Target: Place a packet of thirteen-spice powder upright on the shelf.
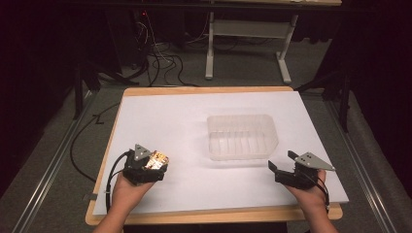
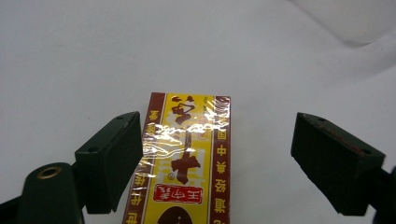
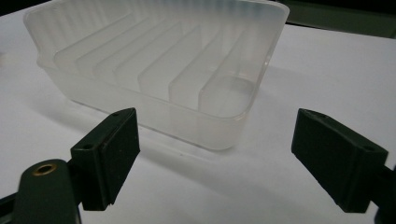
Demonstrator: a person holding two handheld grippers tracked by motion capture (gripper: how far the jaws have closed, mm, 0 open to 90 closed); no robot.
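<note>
A small yellow and dark red box [image 2: 187,158], wrapped in shiny film and printed with characters, lies flat on the white sheet at the near left [image 1: 158,159]. My left gripper [image 2: 217,128] is open around it: the left jaw rests against the box's left edge and the right jaw stands well off to its right. In the high view the left gripper [image 1: 156,166] sits over the box. A clear ribbed plastic tray [image 1: 214,145] stands empty at the table's middle. My right gripper [image 1: 282,161] is open just right of it, facing the tray's near corner [image 3: 219,126] with nothing between its jaws [image 3: 215,123].
The white sheet [image 1: 194,111] covers a wooden-edged table [image 1: 214,214]. Beyond the far edge are a white desk frame [image 1: 248,43] and loose cables [image 1: 165,60] on the floor. Metal rails [image 1: 48,165] run along both sides of the table.
</note>
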